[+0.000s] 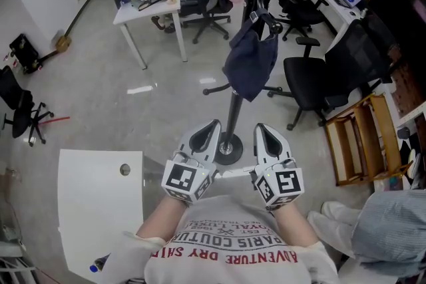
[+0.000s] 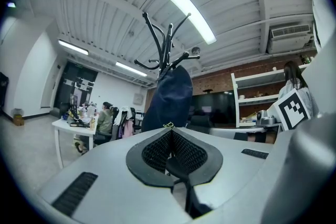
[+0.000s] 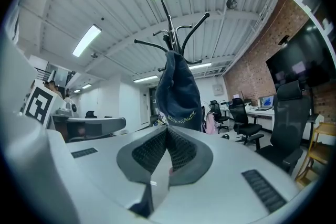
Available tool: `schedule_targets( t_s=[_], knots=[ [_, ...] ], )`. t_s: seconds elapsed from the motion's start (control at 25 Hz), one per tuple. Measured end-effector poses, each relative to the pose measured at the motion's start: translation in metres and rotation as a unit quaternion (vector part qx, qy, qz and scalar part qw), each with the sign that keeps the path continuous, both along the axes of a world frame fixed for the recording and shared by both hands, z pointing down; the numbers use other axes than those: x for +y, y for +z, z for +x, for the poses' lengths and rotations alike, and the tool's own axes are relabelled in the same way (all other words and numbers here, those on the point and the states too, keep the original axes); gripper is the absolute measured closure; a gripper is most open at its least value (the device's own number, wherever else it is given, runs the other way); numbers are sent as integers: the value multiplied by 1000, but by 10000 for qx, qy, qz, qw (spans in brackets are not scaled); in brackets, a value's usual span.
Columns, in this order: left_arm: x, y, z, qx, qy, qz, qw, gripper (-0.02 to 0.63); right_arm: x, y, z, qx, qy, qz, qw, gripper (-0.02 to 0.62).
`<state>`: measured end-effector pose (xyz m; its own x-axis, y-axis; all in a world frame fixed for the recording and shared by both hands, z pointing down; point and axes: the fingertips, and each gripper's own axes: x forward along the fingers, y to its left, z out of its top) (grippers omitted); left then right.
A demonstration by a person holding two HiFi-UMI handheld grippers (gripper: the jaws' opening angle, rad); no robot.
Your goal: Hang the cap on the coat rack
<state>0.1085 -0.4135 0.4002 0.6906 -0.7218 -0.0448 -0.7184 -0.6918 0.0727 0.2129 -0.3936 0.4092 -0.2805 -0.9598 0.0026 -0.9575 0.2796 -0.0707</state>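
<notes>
A dark navy cap [image 1: 251, 60] hangs from a hook of the black coat rack [image 1: 234, 110], whose round base [image 1: 228, 148] stands on the floor. The cap [image 2: 170, 97] also shows in the left gripper view, and the cap [image 3: 178, 93] in the right gripper view, both beyond the jaws. My left gripper [image 1: 208, 132] and right gripper [image 1: 265, 134] are held side by side close to the person's chest, below the cap and apart from it. Both have their jaws pressed together with nothing between them.
Black office chairs [image 1: 319, 80] stand right of the rack. A white desk [image 1: 150, 0] with clutter is at the back left, a wooden folding rack [image 1: 363, 140] at the right, and a white tabletop [image 1: 100, 203] at lower left. Another person's sleeve [image 1: 389, 229] is at lower right.
</notes>
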Motion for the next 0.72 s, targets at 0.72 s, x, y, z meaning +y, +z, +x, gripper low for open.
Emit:
schedule_targets(
  t_s=[0.72],
  knots=[
    [9,-2,7,-220,-142,-1,9997,601,11,-8,10,-43,-68,-97,9999,581]
  ],
)
